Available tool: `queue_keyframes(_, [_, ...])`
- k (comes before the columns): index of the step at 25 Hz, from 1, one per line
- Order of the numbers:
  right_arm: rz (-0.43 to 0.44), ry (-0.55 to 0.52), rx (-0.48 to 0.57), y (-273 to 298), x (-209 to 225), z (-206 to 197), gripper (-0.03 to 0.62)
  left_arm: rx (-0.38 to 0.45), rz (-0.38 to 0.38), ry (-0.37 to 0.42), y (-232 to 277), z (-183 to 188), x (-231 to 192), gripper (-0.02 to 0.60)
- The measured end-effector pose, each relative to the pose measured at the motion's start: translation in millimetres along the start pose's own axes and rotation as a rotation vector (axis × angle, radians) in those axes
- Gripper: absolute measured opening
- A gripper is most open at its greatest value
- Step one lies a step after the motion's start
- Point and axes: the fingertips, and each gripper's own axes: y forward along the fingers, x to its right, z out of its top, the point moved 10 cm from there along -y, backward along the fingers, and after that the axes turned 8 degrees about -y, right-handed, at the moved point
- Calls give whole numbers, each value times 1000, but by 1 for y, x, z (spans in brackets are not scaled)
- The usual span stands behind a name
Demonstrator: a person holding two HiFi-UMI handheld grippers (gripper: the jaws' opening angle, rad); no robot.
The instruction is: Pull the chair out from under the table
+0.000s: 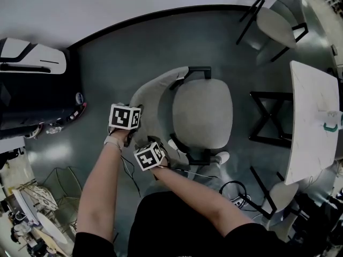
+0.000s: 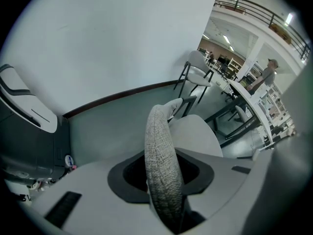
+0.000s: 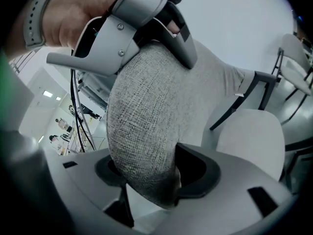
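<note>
Three chairs show in the head view. The chair [image 1: 202, 114] in question stands in the middle of the grey floor [image 1: 134, 52], well apart from the white surface [image 1: 308, 106] at the right, with its pale seat wholly in the open and its curved grey cloth backrest [image 1: 155, 98] turned toward the person. A second chair [image 1: 276, 25] stands at the top right by the wall, and the seat of a third chair [image 1: 282, 194] shows at the lower right, partly under the surface's edge. One surface is in view, on black crossed legs [image 1: 270, 116], with one small green thing [image 1: 332, 125] near its far edge. Both tongs are at the backrest's top rim, each bearing one marker cube. The left tongs [image 2: 165, 195] are clamped on the rim, the cloth running straight up between the two jaws. The right tongs [image 3: 156, 190] sit just beside them on the same rim; their jaws stand apart around the cloth's rounded edge, with a dark gap on one side of it. The right gripper view also shows the hand [image 3: 68, 13] on the left tongs, a grey strap at its wrist. A black-and-white machine [image 1: 32, 84] stands at the left.
</note>
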Motion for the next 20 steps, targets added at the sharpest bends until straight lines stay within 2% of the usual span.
queue_keyframes(6, [31, -8, -2, 1, -1, 0, 250, 8, -25, -41, 1, -2, -4, 121])
queue_keyframes(12, [88, -15, -10, -3, 4, 1, 281, 29, -76, -183, -2, -9, -7, 138])
queue_keyframes(17, [153, 20, 8, -8, 12, 1, 307, 80, -23, -226, -14, -21, -8, 223])
queue_keyframes(20, [198, 57, 12, -16, 14, -1, 311, 101, 28, -214, -27, -27, -5, 235])
